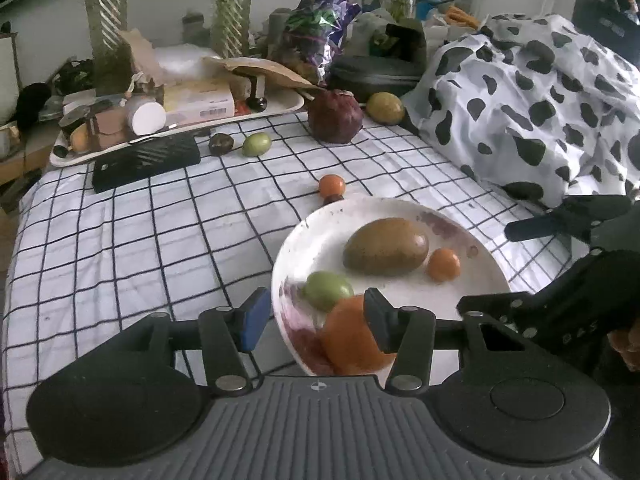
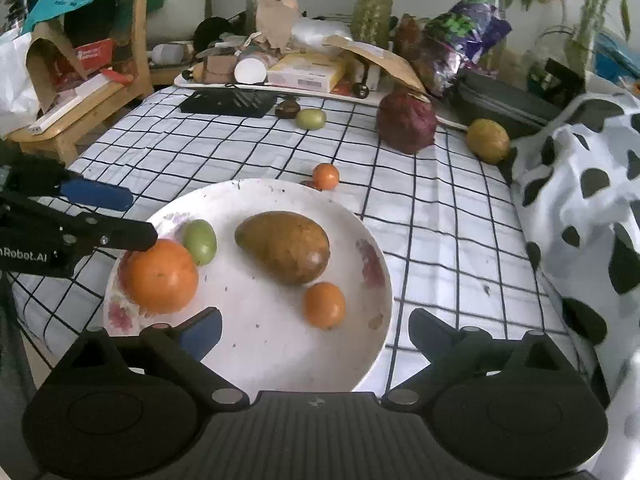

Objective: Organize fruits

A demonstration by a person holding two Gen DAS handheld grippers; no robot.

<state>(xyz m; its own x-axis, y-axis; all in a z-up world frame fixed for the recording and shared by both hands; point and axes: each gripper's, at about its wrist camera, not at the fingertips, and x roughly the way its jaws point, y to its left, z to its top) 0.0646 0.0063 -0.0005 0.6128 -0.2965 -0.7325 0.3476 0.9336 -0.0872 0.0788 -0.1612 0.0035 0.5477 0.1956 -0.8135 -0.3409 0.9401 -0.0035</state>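
Both claws are wide open, holding nothing. The left claw [image 1: 316, 314] sits right over the big orange [image 2: 160, 276] on the white plate [image 2: 260, 344]; the right claw [image 2: 316, 330] hovers at the plate's near edge.

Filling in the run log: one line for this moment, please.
left gripper: open, at large orange | right gripper: open, empty | plate: four fruits | cloth: more fruit

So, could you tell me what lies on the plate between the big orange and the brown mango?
A small green fruit sits between the big orange and the brown mango on the plate, clearest in the right wrist view.
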